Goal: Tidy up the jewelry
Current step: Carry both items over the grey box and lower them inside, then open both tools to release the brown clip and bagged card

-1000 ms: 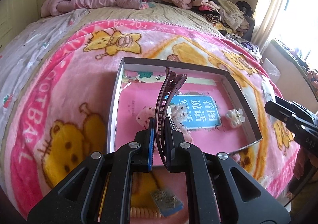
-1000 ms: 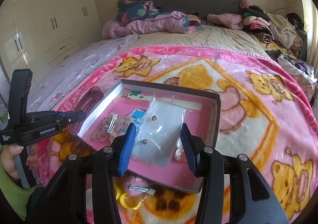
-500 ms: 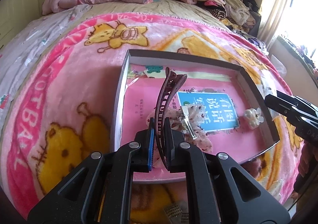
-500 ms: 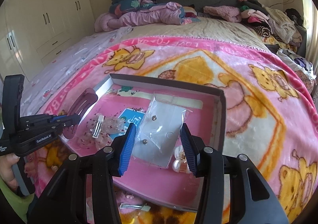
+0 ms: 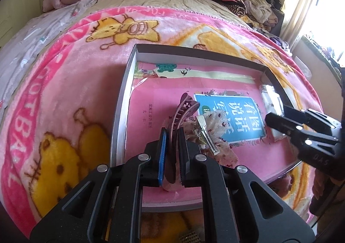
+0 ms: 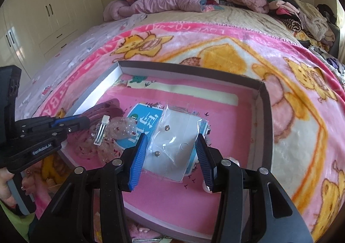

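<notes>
Progress partial: sheer bow clip [image 6: 103, 135] lies in tray [image 5: 120, 113]. Left gripper [image 5: 171, 146] clamps hair claw [image 5: 181, 113] and right gripper [image 6: 171, 156] clamps earring packet [image 6: 174, 144] above tray, neither deposited.

Left claw [image 5: 171, 146] clamped tight, right claw [image 6: 170, 152] partly spread, both angled downward.

Bright daylight from the window [image 5: 327, 12] blows out that corner; fisheye bending and dark vignetting at edges.
</notes>
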Available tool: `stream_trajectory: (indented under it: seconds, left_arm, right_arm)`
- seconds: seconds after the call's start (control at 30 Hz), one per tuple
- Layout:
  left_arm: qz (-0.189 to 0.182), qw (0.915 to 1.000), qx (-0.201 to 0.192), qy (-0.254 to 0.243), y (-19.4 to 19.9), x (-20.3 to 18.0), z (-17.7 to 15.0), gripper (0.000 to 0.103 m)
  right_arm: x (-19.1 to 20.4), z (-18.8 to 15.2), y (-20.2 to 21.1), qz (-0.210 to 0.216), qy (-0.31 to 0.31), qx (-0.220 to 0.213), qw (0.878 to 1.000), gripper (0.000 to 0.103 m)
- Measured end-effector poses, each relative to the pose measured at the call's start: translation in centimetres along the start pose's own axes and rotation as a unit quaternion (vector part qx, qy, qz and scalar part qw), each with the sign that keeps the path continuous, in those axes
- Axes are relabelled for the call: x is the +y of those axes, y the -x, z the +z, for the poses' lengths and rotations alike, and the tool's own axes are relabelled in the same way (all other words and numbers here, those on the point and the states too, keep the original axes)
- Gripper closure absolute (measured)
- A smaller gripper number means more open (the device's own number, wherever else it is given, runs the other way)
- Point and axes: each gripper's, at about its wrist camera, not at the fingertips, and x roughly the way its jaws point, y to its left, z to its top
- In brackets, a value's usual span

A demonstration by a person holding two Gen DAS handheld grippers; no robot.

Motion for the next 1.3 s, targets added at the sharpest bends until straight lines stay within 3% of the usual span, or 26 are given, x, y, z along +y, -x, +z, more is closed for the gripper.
stream_trajectory:
  seconds: [0.3, 0.67, 0.97, 1.1, 1.3]
  left_arm:
    - [0.000, 1.0000, -0.003, 0.005, 0.7, 0.4, 0.1, 0.077]
    - [0.001, 0.9999, -0.011, 0.004, 2.3, 0.0, -0.3, 0.060]
    - [-0.003, 0.9998, -0.014, 0.011, 3.3, -0.4, -0.9, 0.047]
    - [-0.003, 0.9998, -0.016, 0.009, 3.8, -0.8, -1.2, 0.033]
    - [0.003, 0.9997, -0.024, 0.007, 4.9, -1.0, -1.4, 0.019]
  right_arm:
    - [0.7, -0.9, -1.2, -0.004, 0.010, 0.015, 1.000, 0.059]
    - [0.7, -1.9, -0.5, -0.006, 0.009, 0.013, 1.000, 0.053]
    - [0.7, -3.0, 1.8, 0.003, -0.001, -0.004, 1.000, 0.034]
    - [0.7, -3.2, 3.1, 0.004, -0.005, -0.016, 1.000, 0.023]
    - [0.3, -3.3, 4.5, -0.001, -0.009, -0.028, 1.000, 0.019]
